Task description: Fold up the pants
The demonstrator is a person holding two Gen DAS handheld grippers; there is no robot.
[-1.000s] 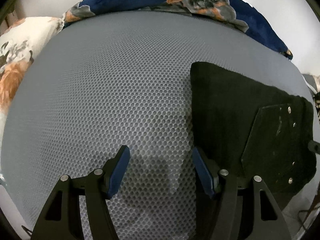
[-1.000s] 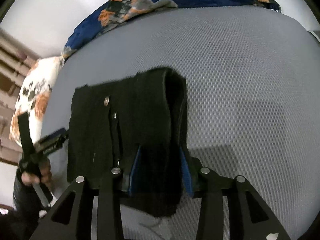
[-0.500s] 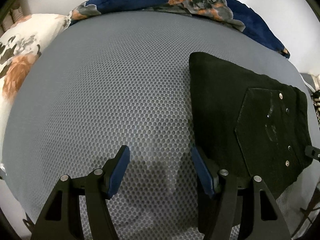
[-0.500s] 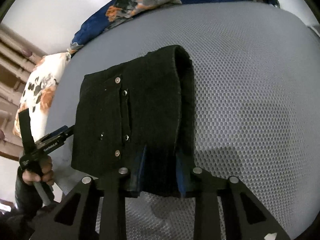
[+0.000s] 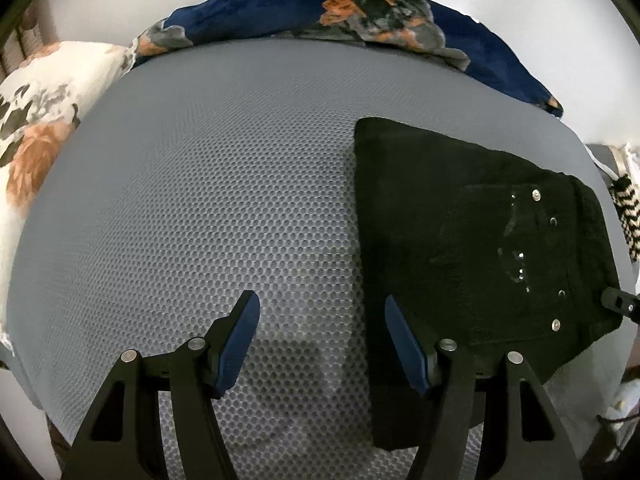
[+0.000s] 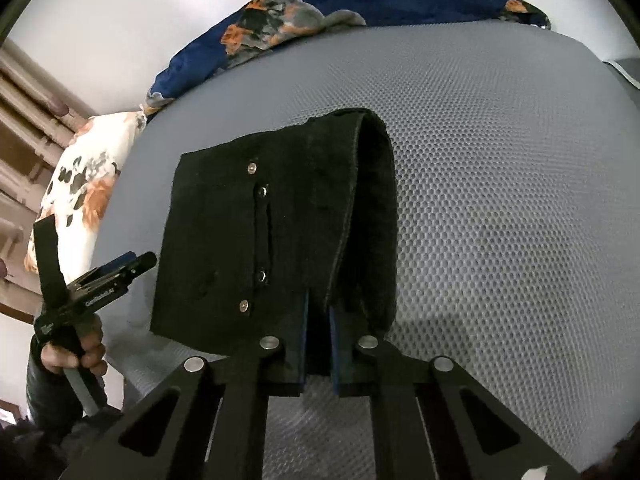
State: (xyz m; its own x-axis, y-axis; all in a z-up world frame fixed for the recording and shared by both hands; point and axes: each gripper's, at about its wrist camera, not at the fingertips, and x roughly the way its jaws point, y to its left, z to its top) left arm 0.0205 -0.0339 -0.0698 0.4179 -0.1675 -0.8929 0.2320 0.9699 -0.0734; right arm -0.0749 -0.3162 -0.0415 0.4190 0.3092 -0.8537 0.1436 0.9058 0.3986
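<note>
The black pants lie folded into a compact block on the grey mesh mattress, with a studded back pocket facing up. In the right wrist view the pants fill the middle, their thick folded edge curling up on the right. My right gripper is shut on the near edge of the pants. My left gripper is open and empty above bare mattress, just left of the pants' left edge. It also shows at the left of the right wrist view, held in a hand.
A dark blue floral blanket lies bunched along the far edge of the mattress. A white floral pillow sits at the left. A white wall is behind. A black-and-white patterned item sits at the right edge.
My right gripper has closed on the pants' near edge, its jaws going from wide to narrow. The left gripper has drawn back slightly and stays open.
</note>
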